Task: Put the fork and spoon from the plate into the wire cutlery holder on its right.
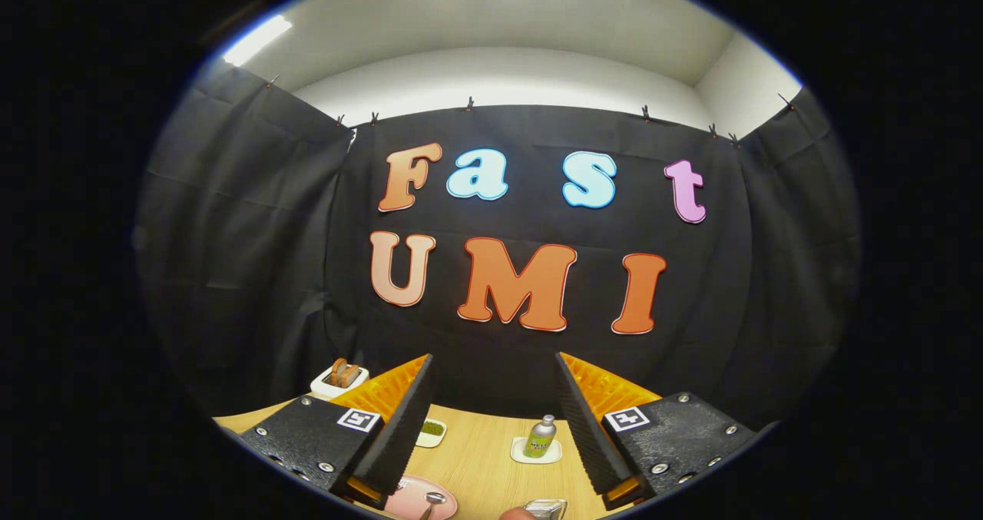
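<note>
Between the fingers, nearest the camera, the pink plate (418,498) is sitting on the wooden table (480,458), a spoon (431,501) resting on it, and a wire cutlery holder (546,508) is peeking up beside it. The claw (491,420) is hanging wide open, gripping nothing. Farther ahead, a small green bottle (541,436) is standing on a white coaster (536,451); beyond the left finger, a white toaster (339,380) is holding toast.

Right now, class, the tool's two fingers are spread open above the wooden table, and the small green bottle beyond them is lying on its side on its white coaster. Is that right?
Not quite. In the gripper view the green bottle stands upright on its white coaster. The rest holds: the tool is open above the wooden table.
</note>
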